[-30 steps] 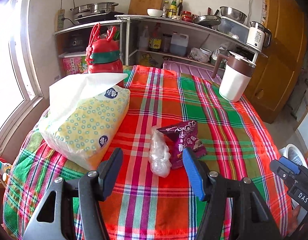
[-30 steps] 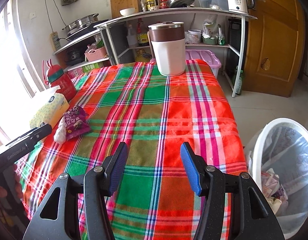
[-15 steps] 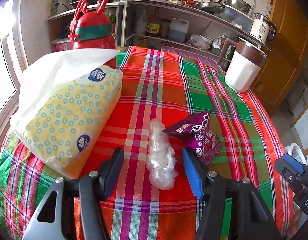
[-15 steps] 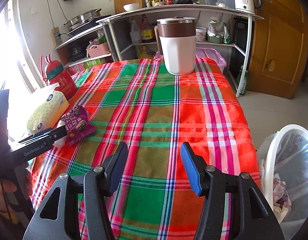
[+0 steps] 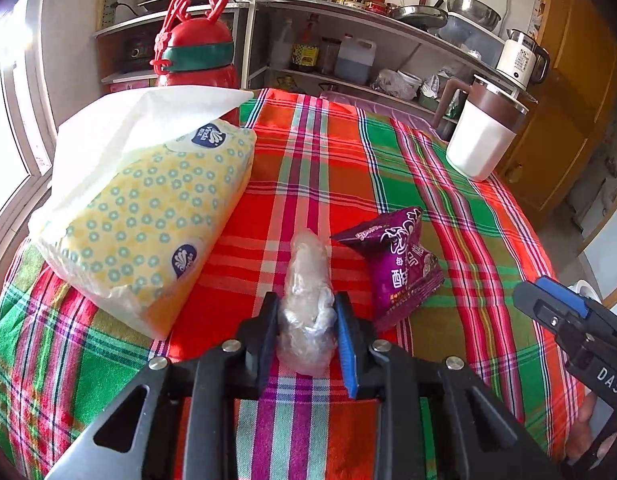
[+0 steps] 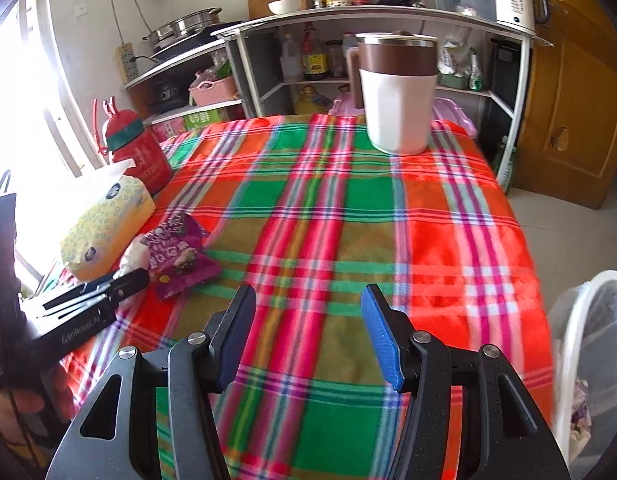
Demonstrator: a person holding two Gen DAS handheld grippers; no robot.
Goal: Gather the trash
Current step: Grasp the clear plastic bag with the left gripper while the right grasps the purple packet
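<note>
A crumpled clear plastic wrapper (image 5: 308,292) lies on the plaid tablecloth (image 5: 328,168). My left gripper (image 5: 307,312) is shut on the wrapper's near end. A purple snack packet (image 5: 400,264) lies just right of it, touching the cloth. In the right wrist view the left gripper (image 6: 124,280) shows at the wrapper (image 6: 132,254) beside the packet (image 6: 176,256). My right gripper (image 6: 308,320) is open and empty above the cloth's near middle. A white bin (image 6: 588,360) lined with a clear bag stands off the table's right side.
A yellow tissue pack (image 5: 148,216) lies left of the wrapper. A red bottle (image 5: 196,56) stands behind it. A white and brown jug (image 5: 484,132) stands at the far right of the table. Shelves of kitchenware stand behind.
My left gripper has moved forward and closed on the clear wrapper. The right gripper has edged forward over the cloth and stays open.
</note>
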